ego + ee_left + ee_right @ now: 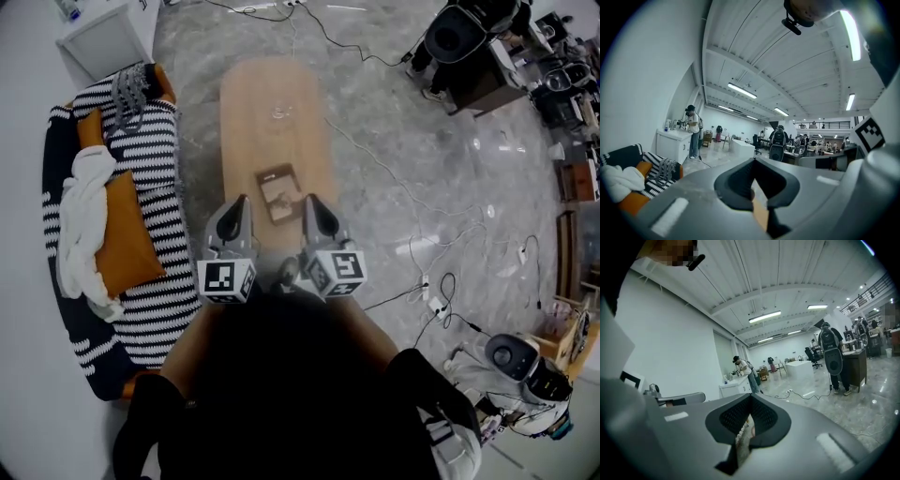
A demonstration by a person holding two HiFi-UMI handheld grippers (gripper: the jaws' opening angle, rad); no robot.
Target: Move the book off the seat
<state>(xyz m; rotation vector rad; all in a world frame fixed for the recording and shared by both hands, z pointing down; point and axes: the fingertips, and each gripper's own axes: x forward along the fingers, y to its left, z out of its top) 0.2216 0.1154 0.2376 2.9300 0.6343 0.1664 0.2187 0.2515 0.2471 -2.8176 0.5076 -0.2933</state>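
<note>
A brown book lies flat on the near half of a long oval wooden bench. Both grippers are held side by side just in front of the person's body, above the bench's near end, pointing at the book. The left gripper has its tip just left of the book, and the right gripper is at the book's right edge. Neither touches it. The left gripper and the right gripper have their jaws together with nothing between them.
A black-and-white striped sofa with an orange cushion and a white cloth stands left of the bench. A white cabinet is beyond it. Cables trail over the marble floor at right, near a small robot. People stand far off.
</note>
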